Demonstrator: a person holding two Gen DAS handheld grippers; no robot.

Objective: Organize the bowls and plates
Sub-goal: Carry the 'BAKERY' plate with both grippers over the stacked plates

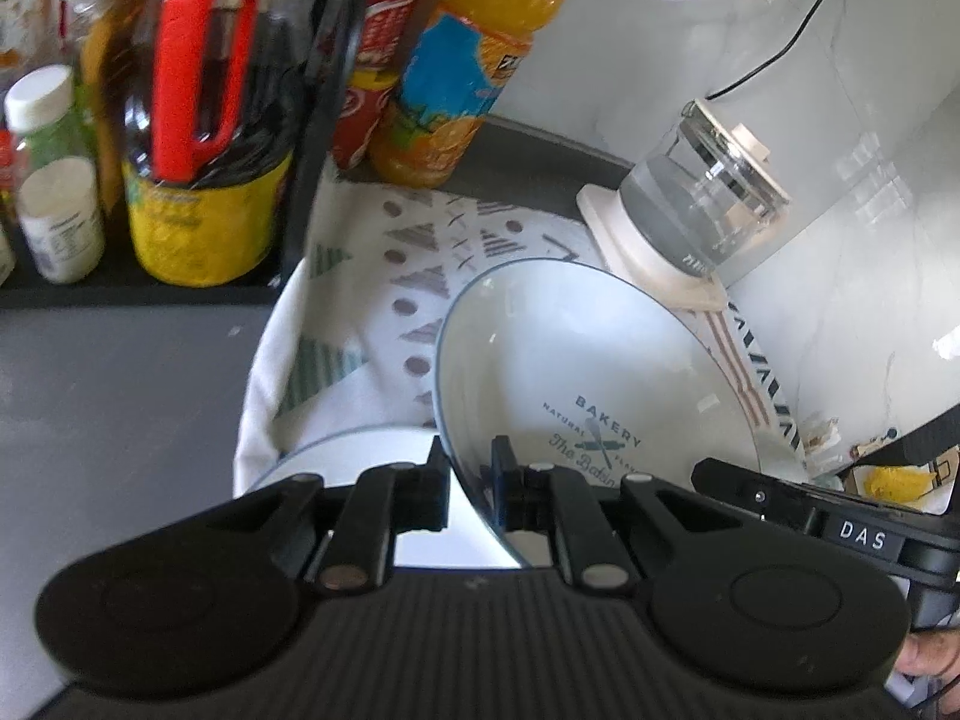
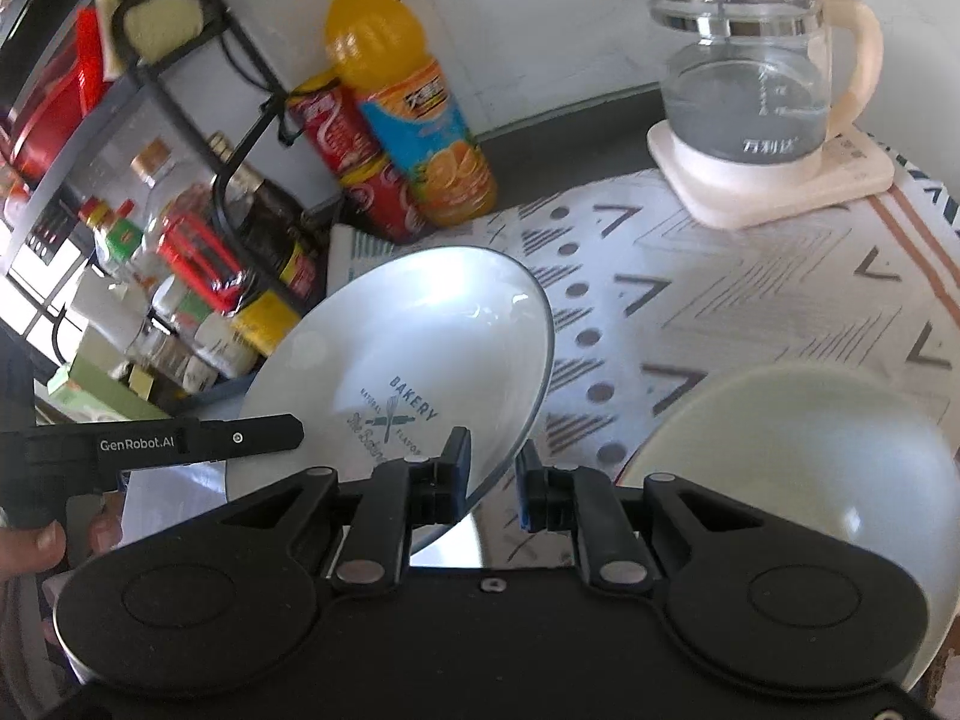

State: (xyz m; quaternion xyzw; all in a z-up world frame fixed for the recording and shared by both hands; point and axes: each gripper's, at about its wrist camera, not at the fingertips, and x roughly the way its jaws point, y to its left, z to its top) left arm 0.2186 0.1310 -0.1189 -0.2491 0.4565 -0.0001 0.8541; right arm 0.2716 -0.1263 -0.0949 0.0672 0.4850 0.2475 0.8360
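Note:
A white plate with a thin blue rim and a "BAKERY" print (image 1: 588, 372) is held tilted above the patterned cloth (image 1: 384, 276). My left gripper (image 1: 471, 480) is shut on its near rim. In the right wrist view the same plate (image 2: 420, 348) is tilted, and my right gripper (image 2: 492, 483) stands around its lower right rim with a gap on the right pad; its jaws look open. A white bowl (image 2: 810, 450) sits on the cloth at the right. Another white dish edge (image 1: 336, 456) shows under the left gripper.
A glass kettle on a cream base (image 2: 762, 90) stands at the back right. An orange juice bottle (image 2: 408, 96) and red cans (image 2: 354, 156) stand by the wall. A black rack with bottles and jars (image 1: 198, 150) fills the left. The other gripper's body (image 2: 180, 438) reaches in from the left.

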